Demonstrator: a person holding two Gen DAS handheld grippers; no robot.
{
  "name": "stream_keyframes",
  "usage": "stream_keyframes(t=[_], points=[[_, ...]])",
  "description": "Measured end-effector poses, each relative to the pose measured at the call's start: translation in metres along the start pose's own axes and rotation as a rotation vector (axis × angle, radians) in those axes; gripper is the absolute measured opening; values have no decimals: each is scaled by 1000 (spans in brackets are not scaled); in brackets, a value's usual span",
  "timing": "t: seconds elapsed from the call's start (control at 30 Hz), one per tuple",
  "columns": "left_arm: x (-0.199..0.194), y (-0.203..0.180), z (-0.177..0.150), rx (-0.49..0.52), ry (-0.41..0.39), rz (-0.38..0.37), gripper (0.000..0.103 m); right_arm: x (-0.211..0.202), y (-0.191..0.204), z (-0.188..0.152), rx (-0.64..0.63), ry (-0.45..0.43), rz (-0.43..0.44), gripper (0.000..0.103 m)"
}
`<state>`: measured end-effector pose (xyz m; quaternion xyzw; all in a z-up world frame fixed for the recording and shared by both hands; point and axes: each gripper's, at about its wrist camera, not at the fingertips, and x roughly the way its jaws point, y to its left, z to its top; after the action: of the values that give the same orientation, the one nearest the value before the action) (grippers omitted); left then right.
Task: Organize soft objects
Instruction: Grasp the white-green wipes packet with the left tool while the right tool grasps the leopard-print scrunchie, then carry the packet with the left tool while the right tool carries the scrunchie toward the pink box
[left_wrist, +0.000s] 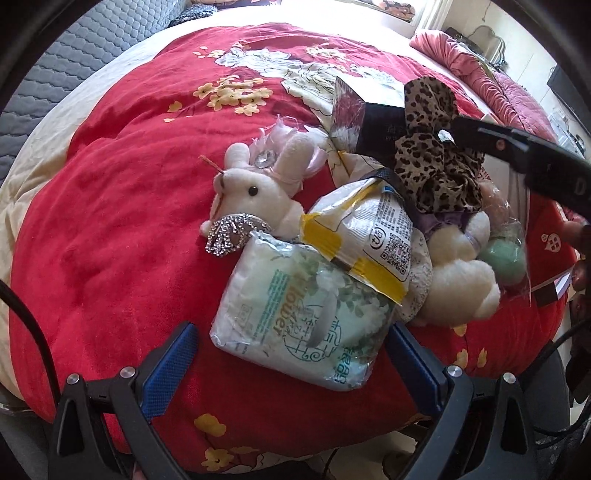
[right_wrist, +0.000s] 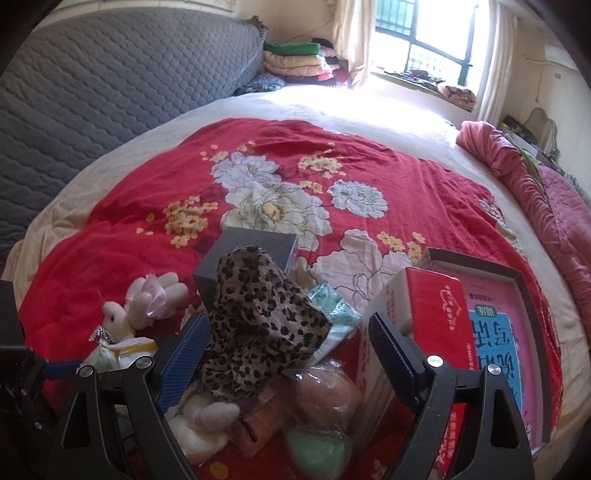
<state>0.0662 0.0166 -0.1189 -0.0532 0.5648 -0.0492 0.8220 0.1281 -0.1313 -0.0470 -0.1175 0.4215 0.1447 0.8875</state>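
Note:
A pile of soft things lies on the red floral blanket (left_wrist: 110, 221). A white plush rabbit (left_wrist: 255, 192) with a pink bow lies at the left. A green-printed tissue pack (left_wrist: 306, 314) and a yellow-and-white packet (left_wrist: 369, 236) lie beside it. A second white plush (left_wrist: 458, 273) lies under a leopard-print cloth (left_wrist: 432, 155), next to a bag of pastel puffs (left_wrist: 506, 254). My left gripper (left_wrist: 291, 362) is open around the near end of the tissue pack. My right gripper (right_wrist: 288, 354) is open, hovering over the leopard cloth (right_wrist: 258, 317) and puffs (right_wrist: 321, 398).
A dark box (right_wrist: 243, 254) sits behind the cloth. A red tissue box (right_wrist: 436, 317) and an open box with a pink-and-blue book (right_wrist: 495, 339) lie at the right. A grey quilted headboard (right_wrist: 92, 92), a pink quilt (right_wrist: 535, 195) and folded laundry (right_wrist: 295, 59) border the bed.

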Motion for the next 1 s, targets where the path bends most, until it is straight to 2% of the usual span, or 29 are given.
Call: stream_keyframes(t=[0.1, 0.17, 0.2, 0.23, 0.3, 0.43, 0.63, 0.93, 1.0], points=[[0, 6, 1, -25, -14, -23, 101, 19, 7, 1, -51, 36, -30, 88], [-1, 11, 0, -36, -15, -22, 93, 28, 8, 1, -62, 39, -45, 88], [-1, 13, 0, -46, -18, -31, 90, 30, 7, 1, -59, 35, -50, 82], [-2, 16, 1, -55, -25, -38, 86, 30, 7, 1, -55, 25, -30, 63], [-3, 19, 1, -69, -36, -54, 85, 31, 4, 2, -30, 31, 32, 40], [-6, 25, 1, -91, -47, -83, 77, 24, 3, -1, -18, 6, 59, 19], [-21, 26, -2, -102, -90, -136, 73, 0, -10, -2, 46, -49, 99, 8], [-53, 14, -5, -85, -168, -113, 71, -35, -16, -2, 71, -116, 126, 6], [-64, 10, -6, -76, -194, -89, 71, -46, -16, -3, 70, -138, 127, 6]])
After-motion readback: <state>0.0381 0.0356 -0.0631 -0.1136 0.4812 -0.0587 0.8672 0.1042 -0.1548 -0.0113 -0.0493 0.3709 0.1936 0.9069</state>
